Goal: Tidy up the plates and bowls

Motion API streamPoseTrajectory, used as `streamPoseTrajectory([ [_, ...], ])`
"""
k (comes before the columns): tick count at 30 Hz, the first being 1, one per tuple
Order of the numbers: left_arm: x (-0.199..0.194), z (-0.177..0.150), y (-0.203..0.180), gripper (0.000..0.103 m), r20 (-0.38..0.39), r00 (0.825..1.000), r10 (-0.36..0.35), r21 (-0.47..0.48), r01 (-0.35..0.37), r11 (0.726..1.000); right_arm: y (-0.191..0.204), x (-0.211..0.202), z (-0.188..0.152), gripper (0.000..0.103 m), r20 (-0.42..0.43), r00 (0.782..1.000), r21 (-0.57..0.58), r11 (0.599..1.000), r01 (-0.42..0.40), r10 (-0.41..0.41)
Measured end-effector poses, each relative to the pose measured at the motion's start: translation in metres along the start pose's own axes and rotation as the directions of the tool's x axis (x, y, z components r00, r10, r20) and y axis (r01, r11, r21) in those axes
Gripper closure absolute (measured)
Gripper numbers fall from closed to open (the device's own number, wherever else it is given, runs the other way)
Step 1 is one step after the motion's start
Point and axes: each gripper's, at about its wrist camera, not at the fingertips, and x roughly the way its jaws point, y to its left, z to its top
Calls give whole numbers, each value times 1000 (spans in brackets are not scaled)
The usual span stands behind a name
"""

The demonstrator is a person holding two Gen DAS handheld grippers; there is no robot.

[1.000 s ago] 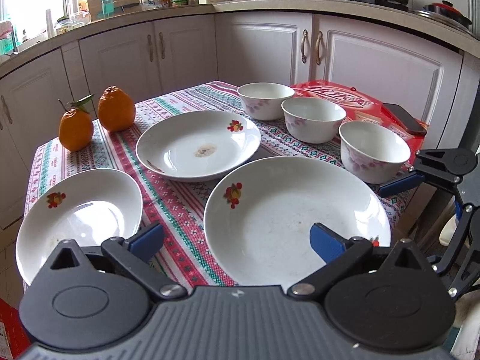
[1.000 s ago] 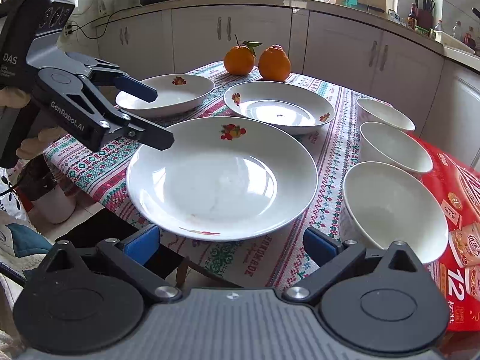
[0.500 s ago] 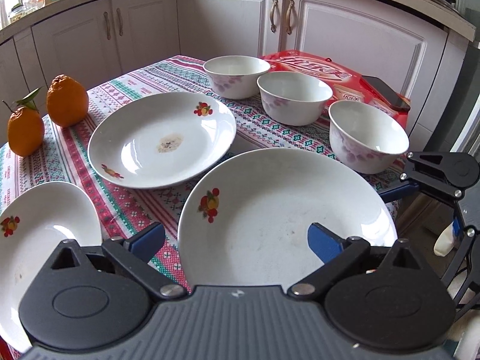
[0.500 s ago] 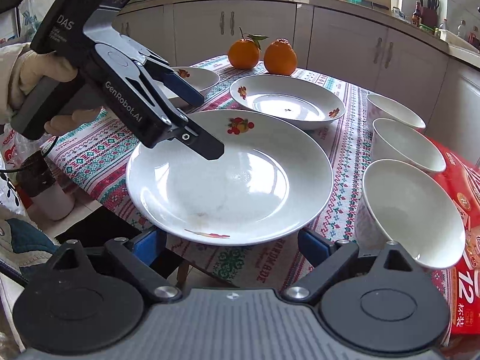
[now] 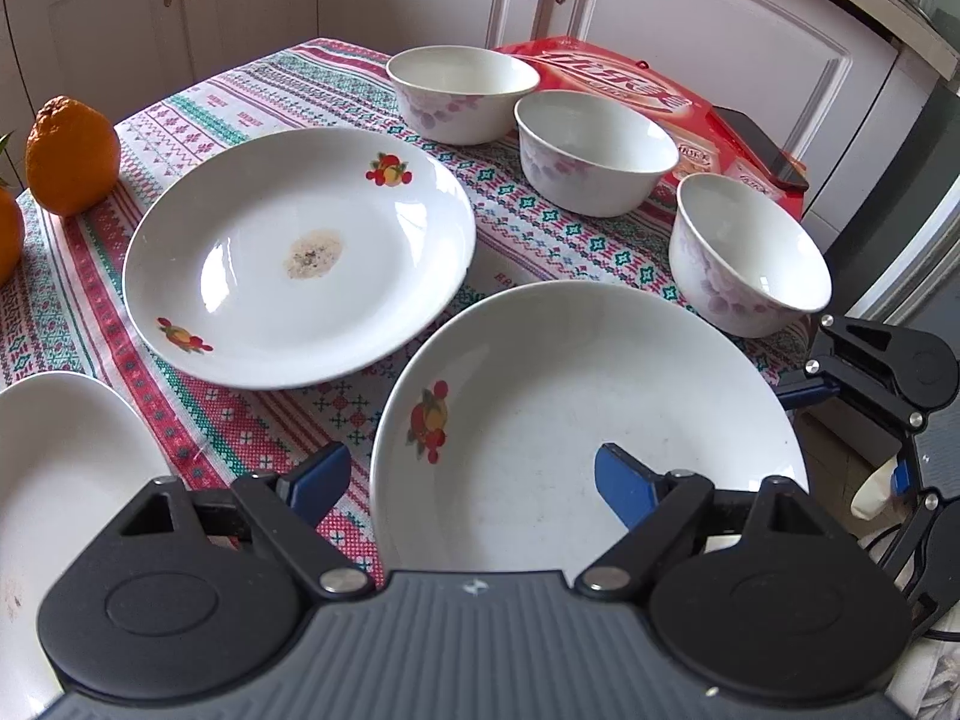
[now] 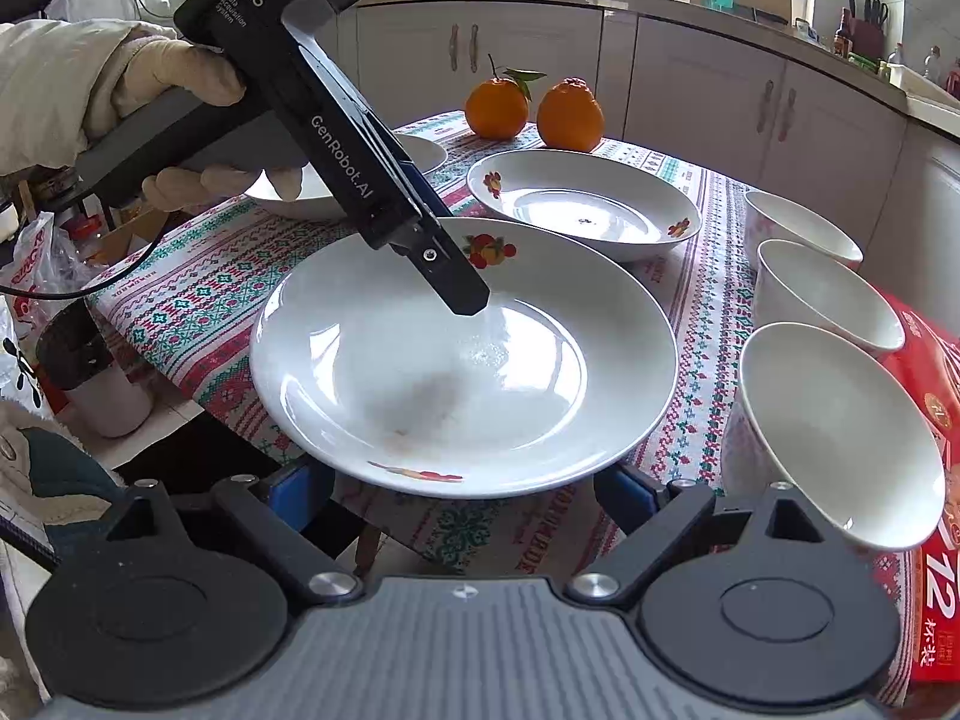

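The large white round plate with a fruit motif point(image 6: 462, 360) sits at the near edge of the table point(image 6: 180, 300), under a red, green and white patterned tablecloth, and serves as the landmark. Its nearest rim overhangs the table edge and is partly cut off by the right gripper point(image 6: 462, 498) body in the right wrist view. The right gripper's blue pads sit on either side of that rim, apart from it; its jaws have just been closing a little, and no contact shows. The left gripper point(image 5: 468, 480), held in a gloved hand point(image 6: 150, 102), slants down over the plate; one finger hangs above the plate's well, the other outside its rim. Its jaws have just been closing, and they stand at medium width astride the rim. Whether the finger touches the plate cannot be told.

Right of the plate stand three white bowls with faint purple flowers point(image 6: 840, 432), upright in a row running away from the camera, the nearest cropped. Beyond the plate lies a second white fruit-motif plate point(image 6: 582, 204) with a brownish stain. Left of that, a third white plate point(image 5: 54, 480) is largely hidden. Farthest stand two oranges point(image 6: 534, 105).
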Motion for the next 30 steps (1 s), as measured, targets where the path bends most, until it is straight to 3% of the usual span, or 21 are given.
streamPoseTrajectory([
  [11,11,7,3,20,-78,992,-95,19,97,995,0,3,1,7,0,1000,0,1000,-9,9],
  [30,10,12,8,21,-97,985,-142,14,144,989,0,8,5,7,-25,1000,0,1000,-12,12],
])
